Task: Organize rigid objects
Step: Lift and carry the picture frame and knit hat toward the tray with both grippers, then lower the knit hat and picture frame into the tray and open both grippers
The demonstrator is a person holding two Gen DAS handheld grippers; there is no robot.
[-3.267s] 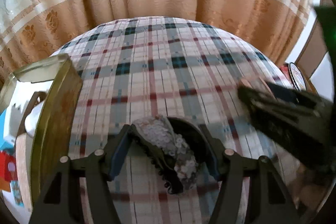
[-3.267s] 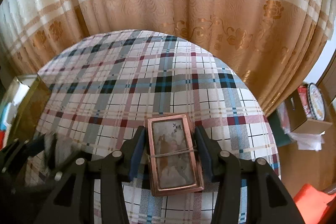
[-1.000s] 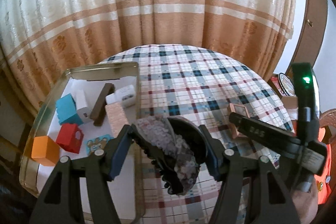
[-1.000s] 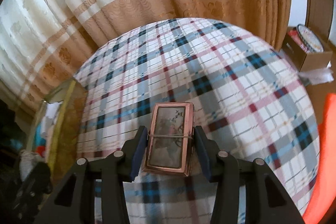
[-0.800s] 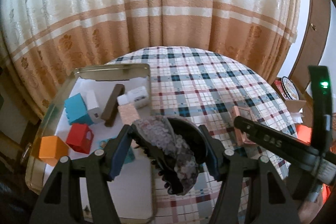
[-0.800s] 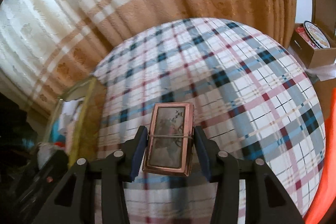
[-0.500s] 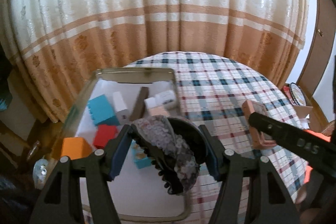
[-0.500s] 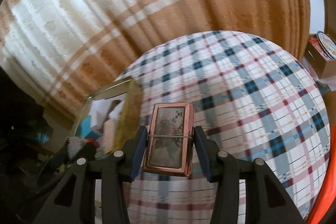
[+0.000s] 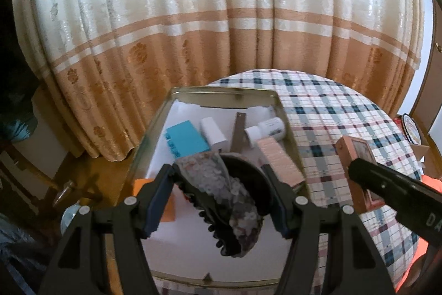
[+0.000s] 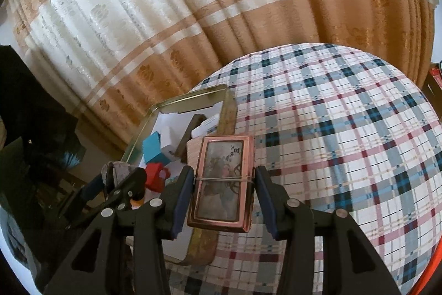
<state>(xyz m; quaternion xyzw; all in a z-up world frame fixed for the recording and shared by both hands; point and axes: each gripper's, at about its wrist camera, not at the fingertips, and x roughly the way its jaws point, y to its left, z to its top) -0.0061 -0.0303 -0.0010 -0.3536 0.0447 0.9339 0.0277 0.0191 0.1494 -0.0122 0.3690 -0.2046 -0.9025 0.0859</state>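
Room: a cream and tan curtain (image 9: 221, 26) hangs behind a round table (image 10: 345, 134) in a plaid cloth.
Change of view: a second ago the table filled both views; now the gold tin tray (image 9: 218, 94) at the table's left edge lies under the left gripper, so both hands have swung over toward it.
Tray contents: a blue box (image 9: 186, 138), a white box (image 9: 214, 133), a white bottle (image 9: 265, 129), a pink patterned box (image 9: 279, 159), a red block (image 10: 156, 176) and an orange block (image 9: 165, 201) already lie inside.
Left gripper (image 9: 218, 201): fingers about half open, closed on a sequinned hair claw (image 9: 221, 187), held above the tray's white floor.
Right gripper (image 10: 223, 198): fingers narrowly set, clamped on a copper-framed case (image 10: 221, 181) bound by a rubber band, just at the tray's right wall.
Meaning: both things look carried to the drop point; releasing them into the tray is probably next.
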